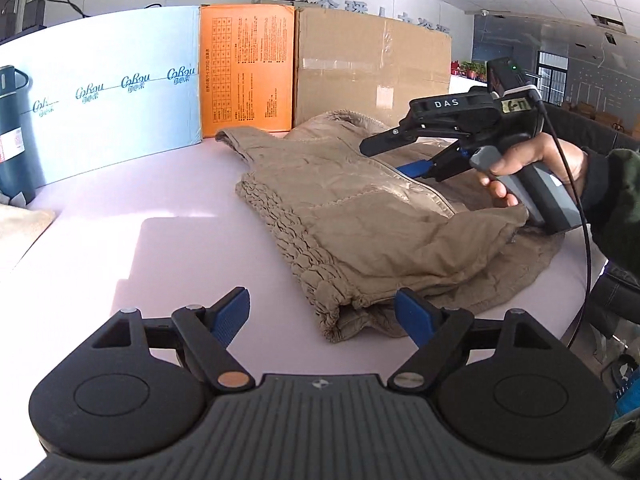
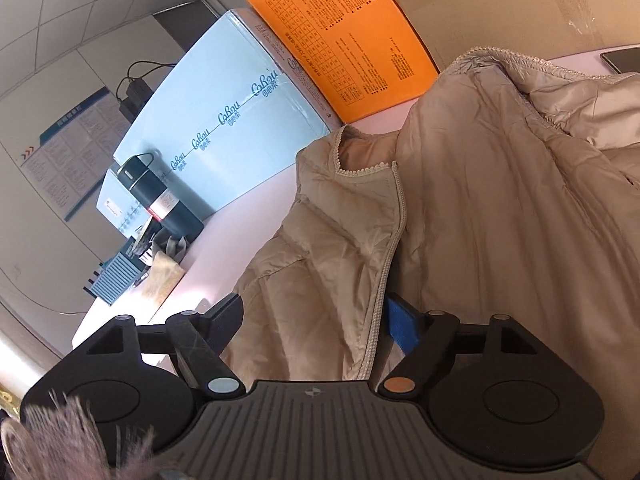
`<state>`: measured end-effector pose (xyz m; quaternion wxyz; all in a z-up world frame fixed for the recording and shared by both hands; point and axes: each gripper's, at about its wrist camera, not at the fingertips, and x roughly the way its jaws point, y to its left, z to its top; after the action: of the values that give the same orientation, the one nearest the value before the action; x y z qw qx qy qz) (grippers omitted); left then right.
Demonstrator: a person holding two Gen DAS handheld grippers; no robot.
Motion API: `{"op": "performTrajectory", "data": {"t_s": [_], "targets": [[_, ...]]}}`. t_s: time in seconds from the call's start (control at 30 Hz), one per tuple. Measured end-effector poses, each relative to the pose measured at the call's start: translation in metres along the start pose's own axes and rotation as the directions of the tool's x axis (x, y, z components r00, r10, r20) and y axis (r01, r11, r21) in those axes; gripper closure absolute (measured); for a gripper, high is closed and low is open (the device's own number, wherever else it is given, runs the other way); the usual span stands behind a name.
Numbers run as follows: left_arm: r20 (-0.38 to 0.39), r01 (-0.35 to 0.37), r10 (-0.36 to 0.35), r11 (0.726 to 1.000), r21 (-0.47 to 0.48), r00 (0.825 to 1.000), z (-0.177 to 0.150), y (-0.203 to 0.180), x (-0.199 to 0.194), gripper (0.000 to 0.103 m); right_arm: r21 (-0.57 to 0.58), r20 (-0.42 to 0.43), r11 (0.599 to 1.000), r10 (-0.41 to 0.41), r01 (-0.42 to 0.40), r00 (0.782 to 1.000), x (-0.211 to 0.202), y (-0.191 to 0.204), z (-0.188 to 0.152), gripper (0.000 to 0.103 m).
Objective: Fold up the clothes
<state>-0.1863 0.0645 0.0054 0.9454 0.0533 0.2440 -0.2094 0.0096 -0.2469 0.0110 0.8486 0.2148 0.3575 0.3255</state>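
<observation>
The beige vest lies lengthwise ahead of the open, empty left gripper, its gathered hem nearest, while the right gripper, jaws apart, seemingly straddles the zipper edge unclamped.

**Handheld two-finger grippers and the operator's sleeve**

The left black plastic gripper carries blue ribbed finger pads, round side discs, silver pivot screws and a grey ribbed base plate. The right black gripper (marked "DAS" in white) has a grey pistol grip, a small green-lit module and a thin black cable. A dark green sleeve covers the operator's arm.
</observation>
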Motion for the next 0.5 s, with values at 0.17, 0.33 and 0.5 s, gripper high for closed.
{"op": "performTrajectory", "data": {"t_s": [0.17,0.33,0.5], "targets": [[0.013,0.023,-0.023,0.999,0.031,1.0,-0.005,-0.006,-0.005,0.025,-0.005,-0.02,1.0,0.014,-0.014,1.0,-0.032,0.006,-0.027,0.027],[-0.017,0.012,-0.012,0.999,-0.037,1.0,-0.009,0.007,-0.001,0.036,-0.056,-0.011,0.998,0.005,-0.006,1.0,-0.049,0.015,-0.048,0.051],[-0.02,-0.003,0.002,0.998,-0.068,1.0,-0.016,0.011,-0.006,0.039,-0.176,-0.015,0.983,-0.051,0.048,0.999,-0.047,0.03,-0.054,0.095]]}}
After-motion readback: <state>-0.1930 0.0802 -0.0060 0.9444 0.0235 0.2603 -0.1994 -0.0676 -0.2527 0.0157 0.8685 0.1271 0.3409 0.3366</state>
